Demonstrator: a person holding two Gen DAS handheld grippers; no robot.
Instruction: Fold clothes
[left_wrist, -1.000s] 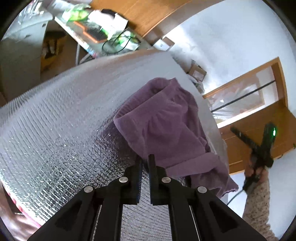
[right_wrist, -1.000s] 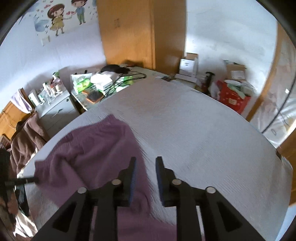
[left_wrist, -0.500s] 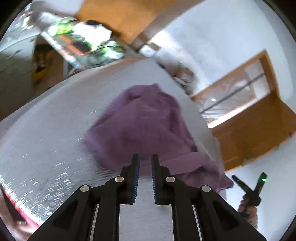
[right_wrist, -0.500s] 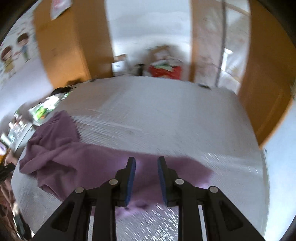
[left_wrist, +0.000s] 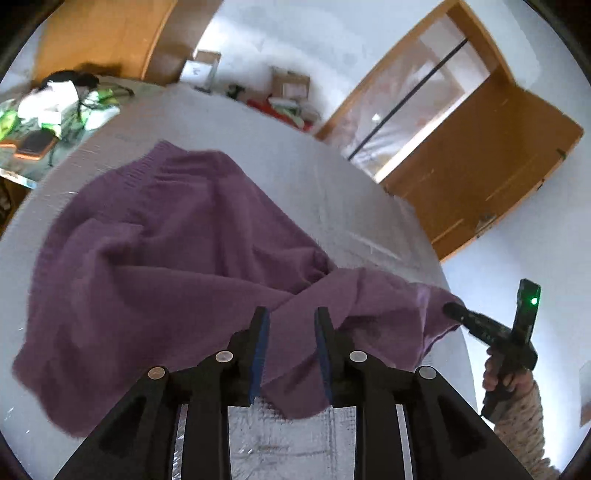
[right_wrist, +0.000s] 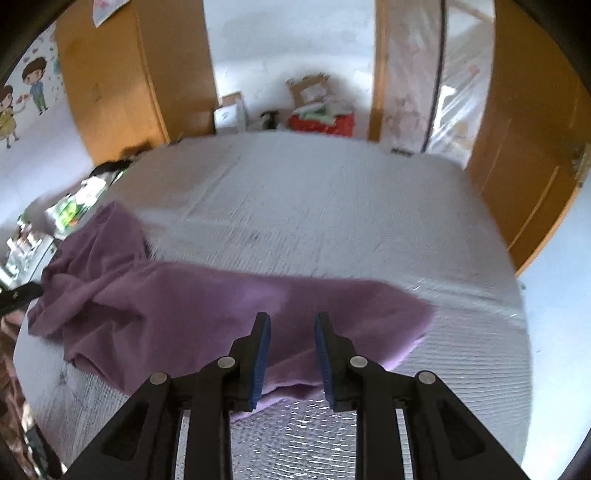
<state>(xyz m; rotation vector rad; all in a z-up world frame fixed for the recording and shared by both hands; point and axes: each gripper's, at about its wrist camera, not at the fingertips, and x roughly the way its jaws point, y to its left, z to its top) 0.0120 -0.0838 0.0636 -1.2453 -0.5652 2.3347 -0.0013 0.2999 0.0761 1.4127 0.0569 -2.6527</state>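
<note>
Daylight, bright, from glazed door (left_wrist: 417, 107) w/ glare on white walls; motion blur across bed cover (right_wrist: 314, 206) both views, heavy fisheye bending, dark vignette at corners.

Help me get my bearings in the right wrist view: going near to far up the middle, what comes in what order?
right gripper → purple garment → bare grey bed cover → red box on the floor by the far wall → white wall.
</note>
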